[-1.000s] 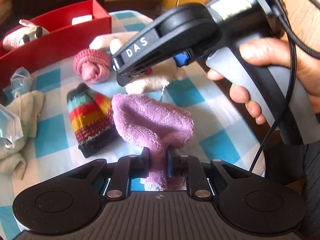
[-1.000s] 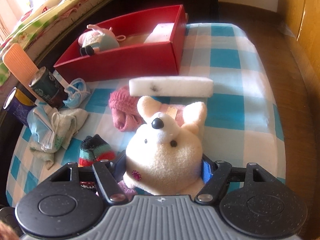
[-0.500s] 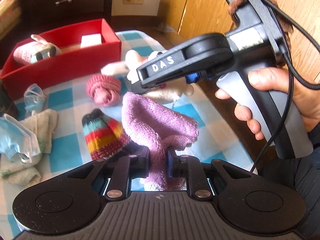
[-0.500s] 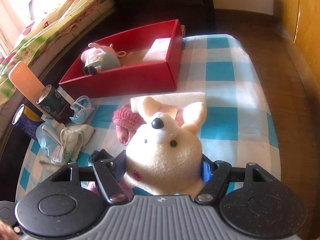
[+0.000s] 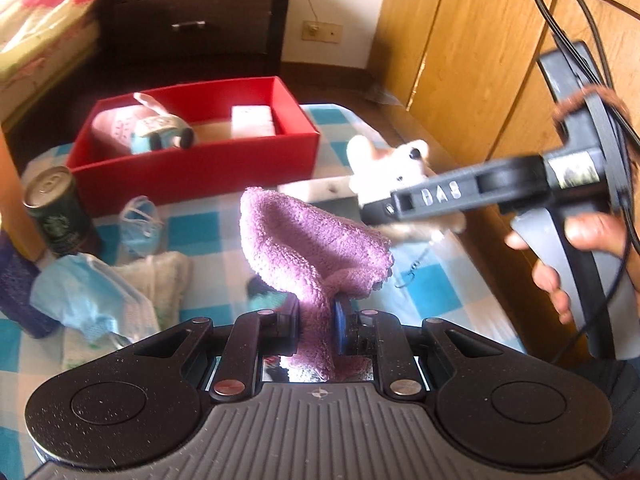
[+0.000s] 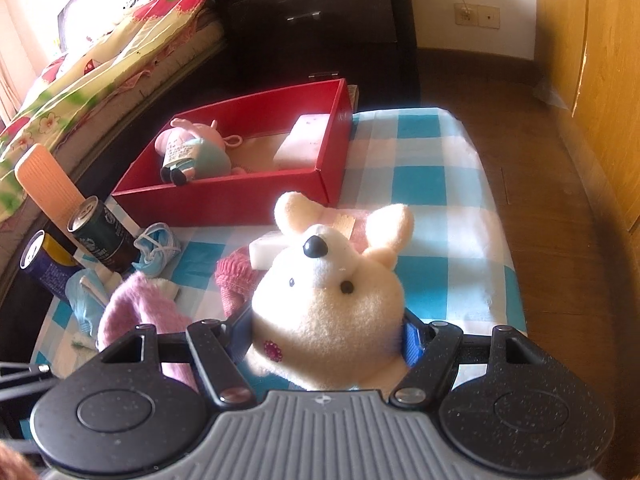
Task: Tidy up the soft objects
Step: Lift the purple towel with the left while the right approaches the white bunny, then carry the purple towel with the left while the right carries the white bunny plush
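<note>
My left gripper (image 5: 316,316) is shut on a fluffy purple sock (image 5: 308,240) and holds it above the checked table; the sock also shows in the right wrist view (image 6: 136,316). My right gripper (image 6: 326,332) is shut on a cream plush rabbit (image 6: 328,300), lifted off the table; the rabbit shows in the left wrist view (image 5: 396,168), right of the sock. The red box (image 5: 200,164) stands at the table's far side and holds a pink and blue plush toy (image 6: 192,152) and a white foam block (image 6: 304,140).
On the blue checked cloth (image 6: 440,200) lie a pink knitted sock (image 6: 236,280), a long white foam bar (image 5: 320,194), blue face masks (image 5: 140,220) and a white cloth (image 5: 160,276). Two cans (image 6: 104,236) stand at the left. A wooden wardrobe (image 5: 480,60) is on the right.
Both grippers have risen with their loads and moved toward the red box. The striped sock has dropped out of sight under the purple sock.
</note>
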